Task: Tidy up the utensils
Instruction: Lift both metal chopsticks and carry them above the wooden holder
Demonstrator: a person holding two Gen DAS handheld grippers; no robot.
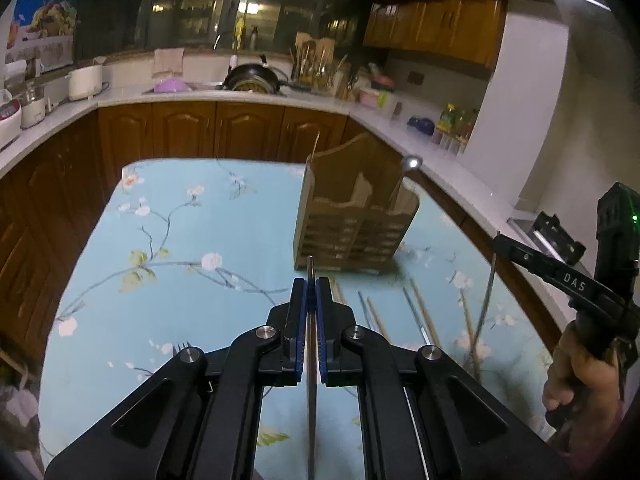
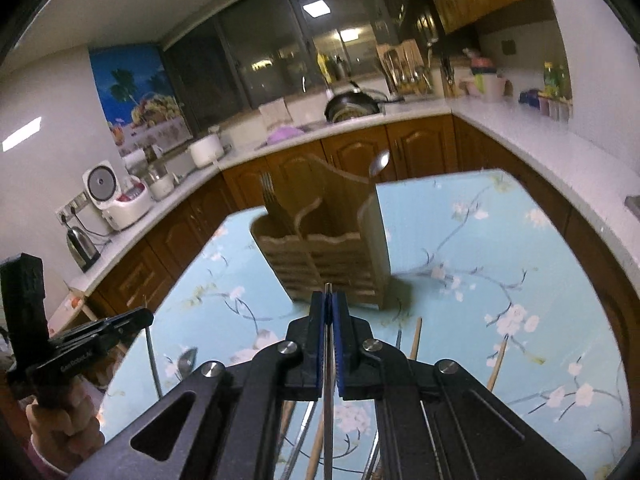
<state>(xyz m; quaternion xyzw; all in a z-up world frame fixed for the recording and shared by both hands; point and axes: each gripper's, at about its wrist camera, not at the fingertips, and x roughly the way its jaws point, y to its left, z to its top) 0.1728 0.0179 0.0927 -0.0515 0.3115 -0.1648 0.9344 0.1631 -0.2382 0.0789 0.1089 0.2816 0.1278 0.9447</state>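
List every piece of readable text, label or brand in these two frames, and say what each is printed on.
"DAS" – on the arm of the right gripper, seen from the left wrist.
"Gen Robot.AI" – on the left gripper, small; reading uncertain.
Counter bottles: labels too blurred to read.

Tablecloth (image 1: 192,232): pale blue, printed with grey-blue branches, white blossoms, green leaves. Utensil holder (image 1: 352,216) at 12 o'clock from my left gripper (image 1: 311,286): tan wood, slatted front. Both grippers: black bodies, blue pads (image 1: 305,312), silver pivot bolts; right gripper (image 2: 329,300) same scheme. Utensils I hold: silver metal. Loose chopsticks (image 1: 424,308) at 2 o'clock: light wood. Cabinets (image 1: 216,132): brown wood. Countertop (image 1: 400,128): white. Poster (image 2: 136,92) at 10 o'clock in right view: blue, palm and fruit print.
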